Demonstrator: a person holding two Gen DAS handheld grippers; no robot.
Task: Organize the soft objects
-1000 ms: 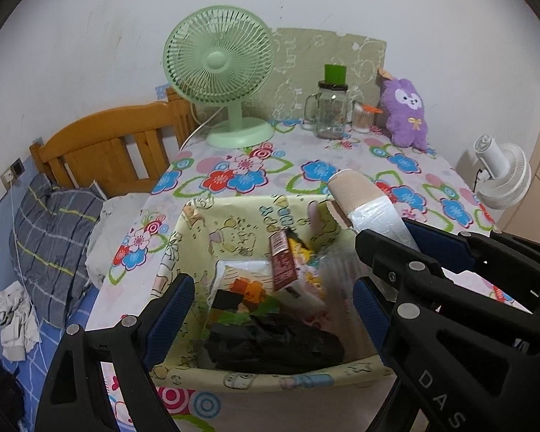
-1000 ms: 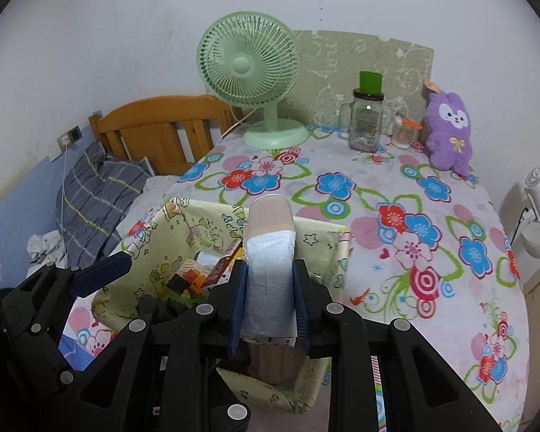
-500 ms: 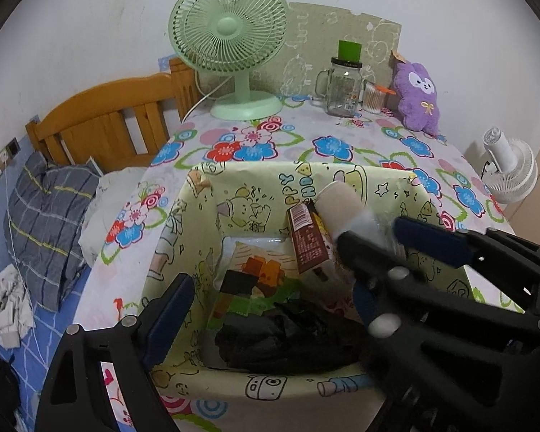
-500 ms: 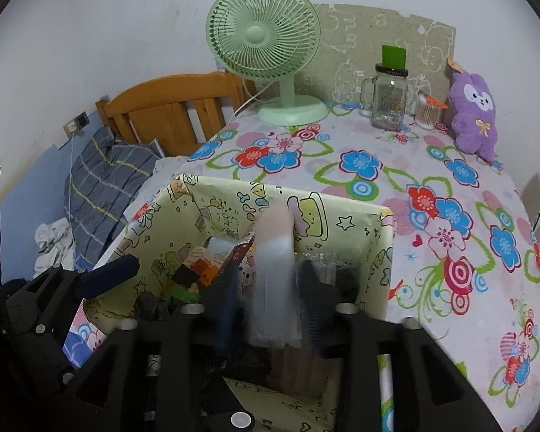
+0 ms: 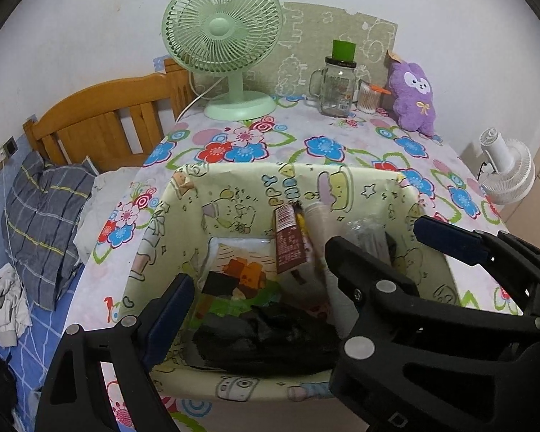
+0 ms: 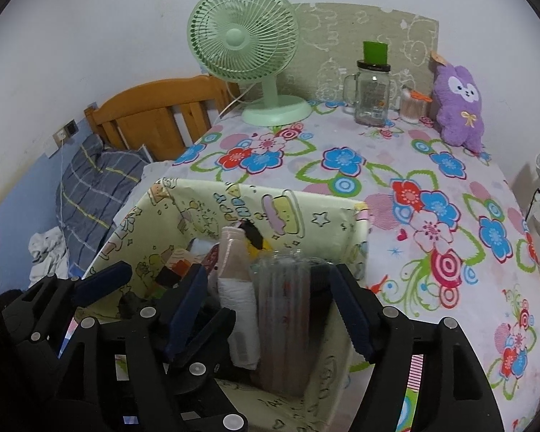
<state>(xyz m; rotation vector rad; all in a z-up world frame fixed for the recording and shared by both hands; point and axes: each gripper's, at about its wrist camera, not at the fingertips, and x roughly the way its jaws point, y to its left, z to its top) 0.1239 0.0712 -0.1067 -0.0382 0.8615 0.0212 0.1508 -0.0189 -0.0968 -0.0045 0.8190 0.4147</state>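
Observation:
A pale yellow cartoon-print fabric bin (image 5: 234, 194) (image 6: 324, 219) stands on the flowered tablecloth near the front. Inside it lie a black cloth (image 5: 266, 338), a snack pack (image 5: 288, 241) and other packs. A white-and-tan soft roll (image 6: 235, 288) (image 5: 320, 223) leans upright in the bin, free of any fingers. My right gripper (image 6: 266, 316) is open above the bin, its fingers either side of the roll and a clear ribbed bottle (image 6: 282, 309). My left gripper (image 5: 284, 302) is open over the bin's near edge.
A green desk fan (image 5: 226, 36), a glass jar mug with green lid (image 5: 336, 82), a small cup (image 5: 369, 97) and a purple plush rabbit (image 5: 414, 97) stand at the table's far edge. A wooden bed headboard (image 5: 104, 122) and pillow are left; a white fan (image 5: 507, 172) right.
My right gripper lowered the soft roll into the bin and opened, letting it go. The roll now stands in the bin. My left gripper stayed open.

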